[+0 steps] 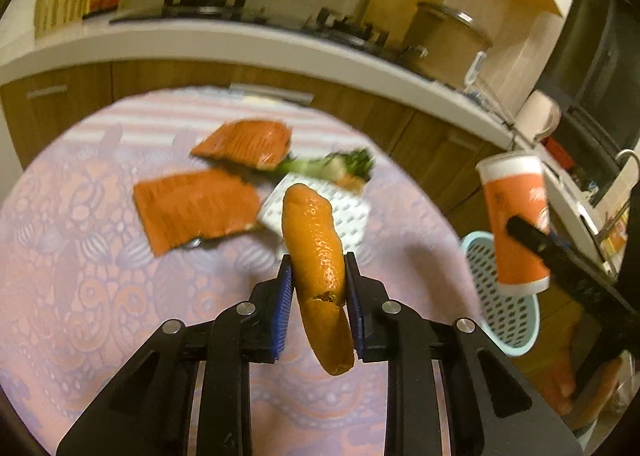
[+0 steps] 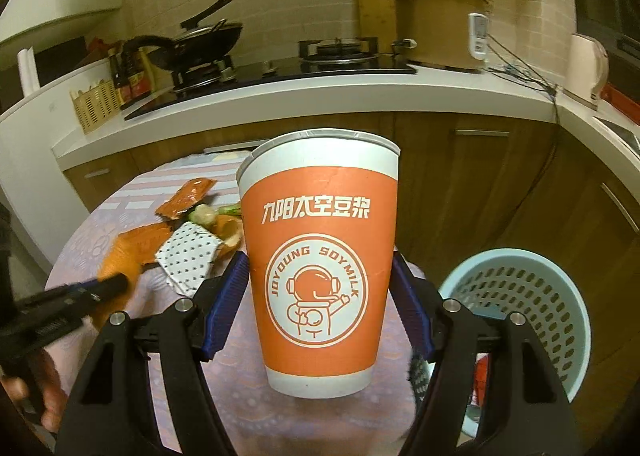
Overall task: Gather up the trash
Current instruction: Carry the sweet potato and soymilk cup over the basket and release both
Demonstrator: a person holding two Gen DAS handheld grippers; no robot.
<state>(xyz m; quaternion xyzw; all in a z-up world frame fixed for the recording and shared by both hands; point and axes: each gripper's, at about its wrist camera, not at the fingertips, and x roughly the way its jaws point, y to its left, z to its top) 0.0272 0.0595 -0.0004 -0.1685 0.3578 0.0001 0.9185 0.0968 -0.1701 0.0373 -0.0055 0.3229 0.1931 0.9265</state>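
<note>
My left gripper point(image 1: 318, 288) is shut on a long strip of orange peel point(image 1: 314, 256), held above the round table. My right gripper point(image 2: 320, 284) is shut on an orange and white paper soy-milk cup point(image 2: 320, 256), upright and lifted off the table; the same cup point(image 1: 516, 224) hangs at the right of the left wrist view. A light blue perforated waste basket point(image 2: 560, 276) stands beside the table on the right, and this basket point(image 1: 508, 308) shows below the cup. On the table lie two orange wrappers point(image 1: 196, 208), a vegetable stalk point(image 1: 332, 164) and a white dotted packet point(image 1: 344, 216).
The patterned pink tablecloth point(image 1: 100, 256) covers the round table. Behind it runs a white kitchen counter point(image 2: 320, 96) with a wok point(image 2: 200, 44), a stove, a rice cooker point(image 2: 440, 24) and wooden cabinets. A person's hand point(image 2: 24, 396) holds the left gripper.
</note>
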